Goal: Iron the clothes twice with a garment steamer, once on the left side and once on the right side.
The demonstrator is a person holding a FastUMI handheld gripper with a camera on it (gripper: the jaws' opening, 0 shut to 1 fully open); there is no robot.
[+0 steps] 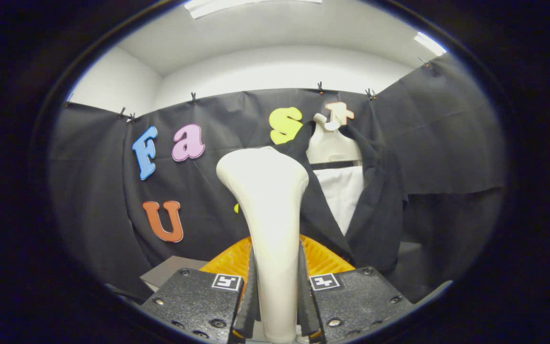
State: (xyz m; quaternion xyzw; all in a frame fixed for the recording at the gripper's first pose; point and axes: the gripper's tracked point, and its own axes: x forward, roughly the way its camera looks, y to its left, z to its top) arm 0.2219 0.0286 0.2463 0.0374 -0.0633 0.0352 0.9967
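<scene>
Between the fingers [275,306], steamer [268,200] gripped above orange tray [325,260].

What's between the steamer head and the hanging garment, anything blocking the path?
Nothing visible blocks it. The hand-held gripper is shut on the garment steamer's handle, its head raised just ahead of the fingers. The black jacket on its hanger hangs beyond and slightly to one side, with its near lapel right behind the head. An orange basket sits lower down.
</scene>
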